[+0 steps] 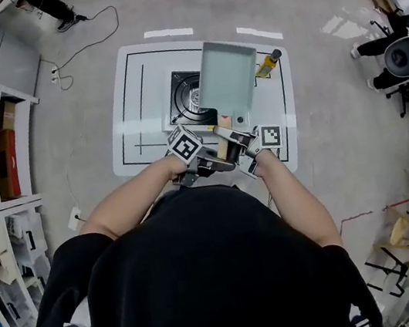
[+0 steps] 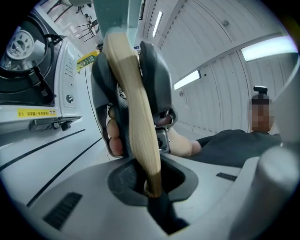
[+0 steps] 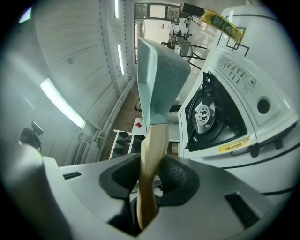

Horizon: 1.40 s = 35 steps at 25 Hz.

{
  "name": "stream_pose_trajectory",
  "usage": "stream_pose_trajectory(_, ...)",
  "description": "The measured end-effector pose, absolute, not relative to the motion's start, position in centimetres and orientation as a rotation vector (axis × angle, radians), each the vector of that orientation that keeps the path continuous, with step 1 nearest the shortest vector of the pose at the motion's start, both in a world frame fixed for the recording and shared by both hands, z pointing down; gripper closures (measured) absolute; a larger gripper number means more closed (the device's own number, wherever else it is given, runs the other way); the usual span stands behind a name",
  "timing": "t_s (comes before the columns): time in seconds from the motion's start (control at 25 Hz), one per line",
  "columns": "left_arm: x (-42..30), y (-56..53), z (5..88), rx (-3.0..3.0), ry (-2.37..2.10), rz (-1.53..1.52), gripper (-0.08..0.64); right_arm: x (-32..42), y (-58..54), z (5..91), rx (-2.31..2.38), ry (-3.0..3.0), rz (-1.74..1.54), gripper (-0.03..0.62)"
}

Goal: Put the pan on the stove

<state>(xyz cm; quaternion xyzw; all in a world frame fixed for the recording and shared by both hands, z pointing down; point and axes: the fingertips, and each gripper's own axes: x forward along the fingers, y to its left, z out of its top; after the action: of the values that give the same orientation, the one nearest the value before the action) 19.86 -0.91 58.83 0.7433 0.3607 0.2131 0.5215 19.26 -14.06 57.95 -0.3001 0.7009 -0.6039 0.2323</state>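
Head view, pan: the pale green rectangular pan (image 1: 227, 76) hangs in the air over the right part of the stove (image 1: 177, 112), not set down as far as I can tell.
Head view, stove: it sits mid-table (image 1: 127, 145), nearer the far edge, with its burner (image 1: 191, 94) half uncovered to the left of the pan.
Head view, bottle: a yellow bottle (image 1: 269, 63) stands near the table's far right corner, just beside the pan's edge.
Head view, tongs: the left tongs (image 1: 208, 160) and right tongs (image 1: 239, 147) meet at the near edge, both on the wooden handle (image 1: 224, 141).
Left gripper view, tongs: clamped tight on the butt end of the handle, with the other gripper gripping just ahead.
Right gripper view, tongs: closed on the handle too, the pan rising beyond and the stove alongside.
Risk, twist: all the weight sits far out from two grips on a slim, smooth handle, so I'd expect the pan could roll in the pads.
Risk, landing: it hangs right of the burner, so lowered here it might sit lopsided and tip.
Risk, bottle: a swing rightward could knock it over.
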Motion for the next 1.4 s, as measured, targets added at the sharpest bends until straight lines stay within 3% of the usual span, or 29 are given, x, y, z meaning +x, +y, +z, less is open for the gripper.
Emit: stream_pose_trajectory(1.4,16.0,-3.4,58.4,1.835,0.655,0.408,0.511,13.4,-16.2,58.2,-0.610,2.015,-1.755,0.483)
